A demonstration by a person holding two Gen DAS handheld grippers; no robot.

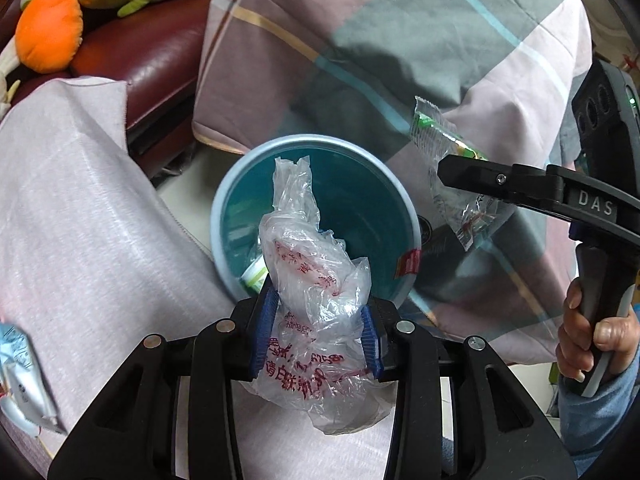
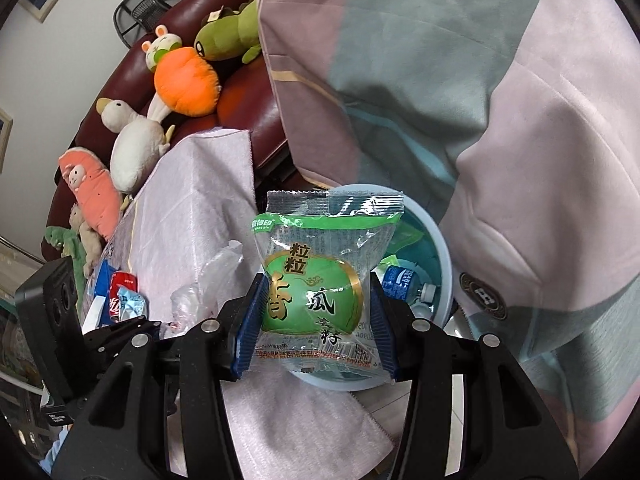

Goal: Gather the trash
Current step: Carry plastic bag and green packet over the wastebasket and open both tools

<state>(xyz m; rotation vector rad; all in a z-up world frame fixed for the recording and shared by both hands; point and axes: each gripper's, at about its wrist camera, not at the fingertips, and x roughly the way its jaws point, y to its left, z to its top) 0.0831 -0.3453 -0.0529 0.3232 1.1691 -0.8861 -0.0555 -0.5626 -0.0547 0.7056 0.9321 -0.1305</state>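
Left wrist view shows a crumpled clear plastic bag [image 1: 316, 280] with red print clamped between the blue pads [image 1: 267, 332] of the left gripper [image 1: 318, 332], whose jaws are drawn in against the bag's bunched middle; the bag's top stands up over the mouth of a pale blue bin [image 1: 240, 176] and its bottom hangs below the pads. Inside the bin, a small green-and-white item lies near the left wall. To the right in the same view, the right gripper [image 1: 452, 172] reaches in from the side with a green snack wrapper [image 1: 444, 152] pinched at its tip, held beside and above the bin's right rim, and the person's right hand [image 1: 596, 340] wraps its handle. From the right wrist view, that green snack wrapper [image 2: 316, 288] sits flat between the right gripper [image 2: 316, 320] pads, jaws closed on its two side edges, with the bin [image 2: 444, 256] just behind it holding a plastic bottle [image 2: 404, 284] with a blue label. A pinkish cloth-covered table [image 2: 192, 200] lies to the left, bearing a red can [image 2: 120, 292] and other wrappers. A plaid blanket [image 2: 440, 80] drapes behind the bin, and plush toys [image 2: 184, 80] rest on a dark red sofa [image 2: 132, 72].
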